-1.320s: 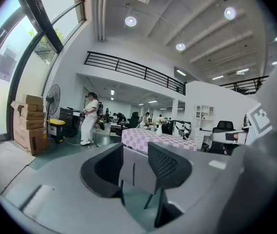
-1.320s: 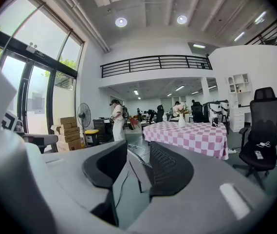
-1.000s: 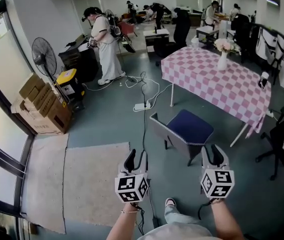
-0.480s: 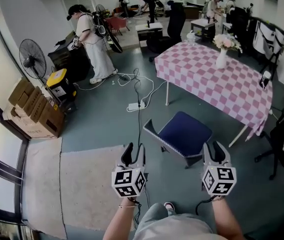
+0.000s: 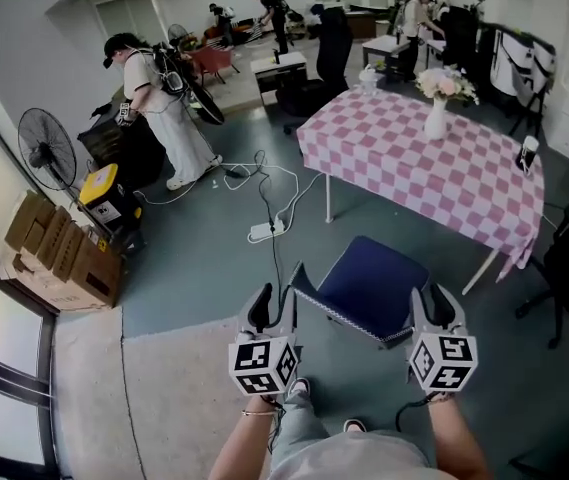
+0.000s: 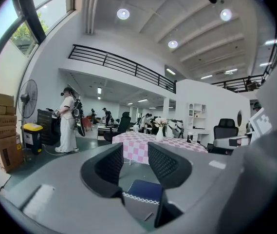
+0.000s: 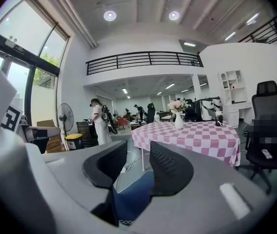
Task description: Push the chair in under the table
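Blue-seated chair (image 5: 369, 283) stands on the grey floor just short of the table (image 5: 484, 203), seat toward the pink-and-white checked cloth, grey backrest toward the person, none of it under the table yet. Both forearms reach forward from the bottom of the head view, roughly parallel, with the grippers held close to level and their marker cubes facing up at the camera. Left claw (image 5: 272, 303) sits by the backrest's left corner and right claw (image 5: 434, 306) by its right corner; whether either touches the chair cannot be told. In the left gripper view the left claw (image 6: 136, 160) stands moderately wide, with nothing pinched; the backrest's top edge and blue seat show low in the gap. In the right gripper view the right claw (image 7: 137, 162) stands likewise apart and empty, blue seat below. A white vase of flowers (image 5: 437, 118) stands on the table. A person in white (image 5: 159, 118) bends near a floor fan (image 5: 46, 148), well apart from the chair.
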Demonstrator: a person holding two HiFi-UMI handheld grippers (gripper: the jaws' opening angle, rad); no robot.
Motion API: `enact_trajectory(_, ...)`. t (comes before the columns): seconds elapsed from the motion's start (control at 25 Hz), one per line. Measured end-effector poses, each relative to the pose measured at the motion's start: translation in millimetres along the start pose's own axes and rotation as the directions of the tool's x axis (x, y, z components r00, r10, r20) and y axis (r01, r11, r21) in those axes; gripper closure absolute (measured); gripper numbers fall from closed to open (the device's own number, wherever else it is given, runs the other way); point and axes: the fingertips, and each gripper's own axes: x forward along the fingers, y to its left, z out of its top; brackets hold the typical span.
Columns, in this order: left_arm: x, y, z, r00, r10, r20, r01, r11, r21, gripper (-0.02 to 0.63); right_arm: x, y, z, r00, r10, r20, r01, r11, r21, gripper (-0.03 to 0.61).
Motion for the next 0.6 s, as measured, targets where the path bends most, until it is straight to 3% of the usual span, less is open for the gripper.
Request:
enact_trajectory(0.28,74.3,20.7,10.9,0.981,-0.190,-0.041,0.191,0.981,0.017,0.454,33.7,14.2,8.0,0.988,-0.153,0.001,0.152,0.987,0.057,0.448)
enact_trajectory(0.6,128.4,38.1,26.6,0.901,-0.425,-0.087,0.430,0.901,0.057,0.454,44.9,33.9,20.7,0.926,-0.376,0.035,0.370,0.922,0.119,0.448)
